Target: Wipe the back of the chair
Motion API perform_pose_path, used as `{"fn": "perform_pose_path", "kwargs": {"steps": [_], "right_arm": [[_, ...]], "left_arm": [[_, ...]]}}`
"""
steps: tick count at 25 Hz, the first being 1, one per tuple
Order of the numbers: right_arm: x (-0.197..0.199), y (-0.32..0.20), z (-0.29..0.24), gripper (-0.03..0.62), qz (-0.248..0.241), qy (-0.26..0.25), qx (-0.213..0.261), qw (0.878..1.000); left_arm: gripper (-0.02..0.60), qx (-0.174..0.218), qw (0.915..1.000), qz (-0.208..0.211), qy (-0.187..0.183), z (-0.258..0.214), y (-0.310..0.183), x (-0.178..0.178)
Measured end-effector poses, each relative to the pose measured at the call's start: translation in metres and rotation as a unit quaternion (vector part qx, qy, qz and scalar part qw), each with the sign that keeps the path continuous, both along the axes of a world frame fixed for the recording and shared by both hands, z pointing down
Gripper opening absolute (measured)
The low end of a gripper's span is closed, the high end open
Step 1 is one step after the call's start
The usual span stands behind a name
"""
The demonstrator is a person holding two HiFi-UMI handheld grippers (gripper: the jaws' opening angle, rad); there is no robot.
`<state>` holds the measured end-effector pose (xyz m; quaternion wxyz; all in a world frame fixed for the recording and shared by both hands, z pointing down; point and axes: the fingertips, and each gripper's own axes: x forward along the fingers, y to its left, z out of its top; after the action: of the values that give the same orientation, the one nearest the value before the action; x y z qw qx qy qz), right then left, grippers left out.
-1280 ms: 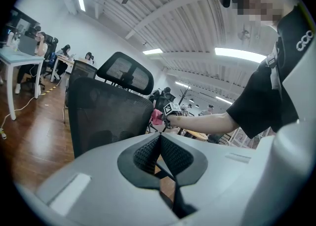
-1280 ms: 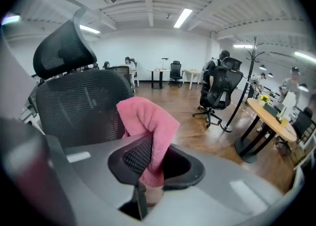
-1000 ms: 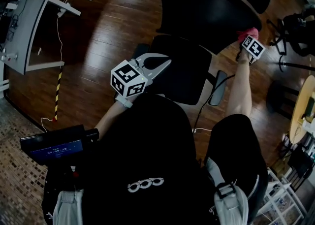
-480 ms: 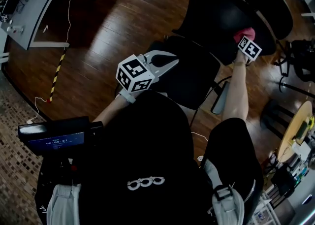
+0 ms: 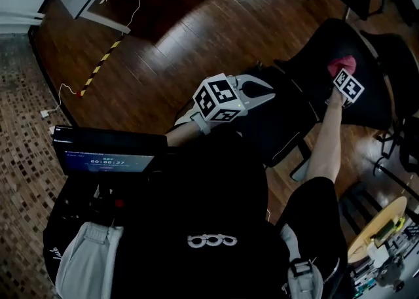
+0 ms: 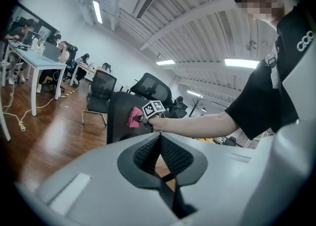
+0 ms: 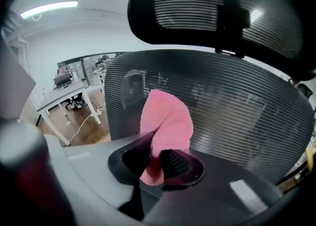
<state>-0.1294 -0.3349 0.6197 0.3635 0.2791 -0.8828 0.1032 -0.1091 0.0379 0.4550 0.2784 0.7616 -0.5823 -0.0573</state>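
1. Right claw [image 7: 157, 163] first: it's pinching a pink cloth [image 7: 167, 121]. The jaws are clamped on the cloth's lower fold, and the bulk of it puffs up past the pads toward 12 o'clock.
2. The chair back [image 7: 237, 106] is dark ribbed mesh that fills the right gripper view just behind the cloth, with the headrest [image 7: 212, 12] up at 12 o'clock. In the head view the chair sits at about 2 o'clock from the person, whose arm [image 5: 325, 140] is stretched out to reach it. I can't tell whether the cloth is pressed onto the mesh or only just beside it.
3. Left claw [image 5: 258, 91]: jaws pressed together on nothing, hanging over the seat [image 5: 288, 124] near the middle of the head view, well apart from the cloth.
4. First risk, as I judge it: the grip takes only a small bite of the fold, so a hard drag across the ribbed mesh could pull the cloth out of the jaws.
5. Second risk: nothing braces the chair. A firm push from a fully stretched arm could swivel or shove the back away, and the stroke would lose contact.
6. Third risk: the cloth is bunched into a lump, so each pass may cover only a narrow strip. The hard jaw tips could also scrape the mesh if the claw tilts in too far.
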Motion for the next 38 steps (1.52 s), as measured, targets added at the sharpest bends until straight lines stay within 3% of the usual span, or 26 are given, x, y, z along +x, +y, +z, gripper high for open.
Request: {"fn": "perform_pose_path", "kwargs": {"steps": [10, 19, 23, 31, 38], "right_arm": [[-0.098, 0.067, 0.001, 0.046, -0.090, -0.008, -0.013, 0.996], [-0.149, 0.147, 0.016, 0.046, -0.185, -0.028, -0.047, 0.981], [-0.141, 0.145, 0.024, 0.046, -0.171, -0.035, -0.059, 0.983], [-0.083, 0.095, 0.027, 0.046, -0.088, -0.037, -0.057, 0.994], [-0.044, 0.062, 0.026, 0.048, -0.076, -0.041, -0.052, 0.995]], "left_arm": [[-0.008, 0.001, 0.9995, -0.032, 0.007, -0.003, 0.029, -0.031], [-0.008, -0.010, 0.9995, -0.031, 0.003, 0.005, 0.038, -0.033], [-0.008, -0.014, 0.9996, -0.026, -0.002, 0.003, 0.033, -0.027], [-0.008, -0.022, 0.9997, -0.005, -0.014, 0.001, 0.032, -0.011], [-0.008, -0.026, 0.9994, 0.009, -0.021, 0.001, 0.000, 0.010]]}}
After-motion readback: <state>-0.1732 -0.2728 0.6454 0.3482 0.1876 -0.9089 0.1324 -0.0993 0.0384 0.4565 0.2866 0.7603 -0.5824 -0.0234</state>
